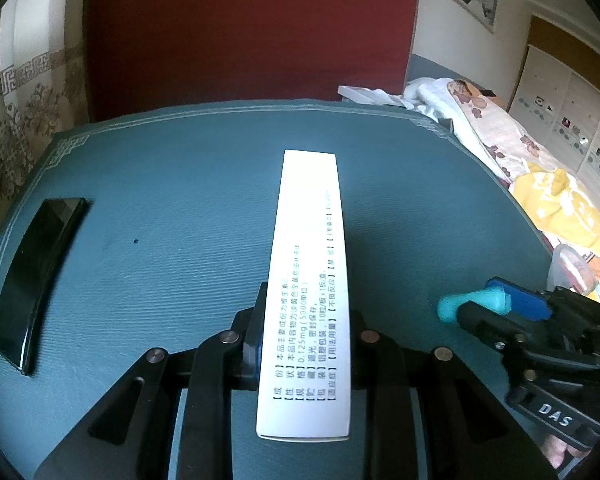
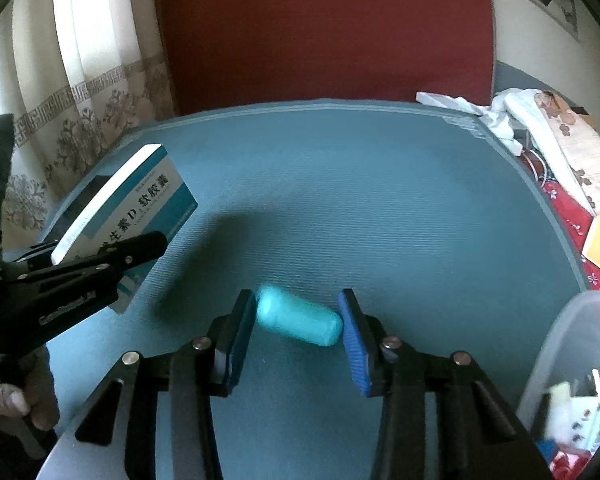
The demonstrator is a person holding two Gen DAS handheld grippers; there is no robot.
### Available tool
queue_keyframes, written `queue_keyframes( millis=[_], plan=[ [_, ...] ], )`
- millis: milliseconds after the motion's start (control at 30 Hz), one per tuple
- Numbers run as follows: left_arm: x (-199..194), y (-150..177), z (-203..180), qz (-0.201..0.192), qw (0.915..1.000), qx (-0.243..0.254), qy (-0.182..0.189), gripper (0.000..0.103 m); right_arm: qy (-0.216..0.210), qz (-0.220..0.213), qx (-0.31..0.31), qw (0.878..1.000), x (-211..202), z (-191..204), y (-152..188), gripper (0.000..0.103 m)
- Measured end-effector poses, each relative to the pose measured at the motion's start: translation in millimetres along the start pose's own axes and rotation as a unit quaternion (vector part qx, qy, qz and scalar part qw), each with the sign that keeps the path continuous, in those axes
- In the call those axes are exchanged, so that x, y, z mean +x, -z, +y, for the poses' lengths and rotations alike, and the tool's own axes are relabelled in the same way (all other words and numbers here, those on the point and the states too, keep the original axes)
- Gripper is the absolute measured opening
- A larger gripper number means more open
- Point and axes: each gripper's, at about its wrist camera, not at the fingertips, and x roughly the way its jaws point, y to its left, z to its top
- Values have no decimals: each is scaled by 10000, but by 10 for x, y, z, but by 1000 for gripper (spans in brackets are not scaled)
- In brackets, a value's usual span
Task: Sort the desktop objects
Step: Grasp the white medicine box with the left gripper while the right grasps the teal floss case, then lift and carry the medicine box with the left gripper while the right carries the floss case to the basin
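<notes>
A: Right wrist view: the teal capsule-shaped object lies crosswise between the blue-padded fingers of the right gripper, its ends at both pads. It looks blurred and seems clear of the mat, so I judge it pinched, though the contact at the three o'clock pad is not sharp.

B: And the other piece?

A: The white medicine box is pinched edge-on by the left gripper, running out toward twelve o'clock in the left wrist view. From the right wrist view the same box sits at nine o'clock, tilted up off the worktop.

B: So which step is this?

A: My reading: both pick-ups are made and the carry to a sorting place comes next. The translucent tub at four o'clock already holds small items, so it is a likely home for the capsule; that is a guess.

B: What does the move call for?

A: Keeping the squeeze on a rounded, slippery shape while swinging right, then opening above the tub's rim.

B: Pose?

A: Both grippers slope down toward the mat. A hand shows at eight o'clock on the left gripper's handle. A black phone-like slab lies at nine o'clock in the left view, untouched.
</notes>
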Motion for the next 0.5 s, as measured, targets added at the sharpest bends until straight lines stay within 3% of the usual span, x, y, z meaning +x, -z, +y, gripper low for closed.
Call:
queue_keyframes(
  millis=[67, 200, 300, 500],
  plan=[
    [-21, -15, -58, -13, 10000, 7, 23, 27, 26, -31, 12, 10000, -81, -22, 16, 38],
    [-117, 36, -171, -32, 9999, 23, 115, 27, 113, -146, 90, 9998, -259, -106, 69, 36],
    [-174, 68, -306, -37, 9998, 37, 204, 27, 135, -197, 209, 9995, -381, -214, 123, 27],
    [-317, 128, -452, -101, 9995, -66, 305, 27, -45, -155, 469, 9988, -423, -354, 182, 26]
  ],
)
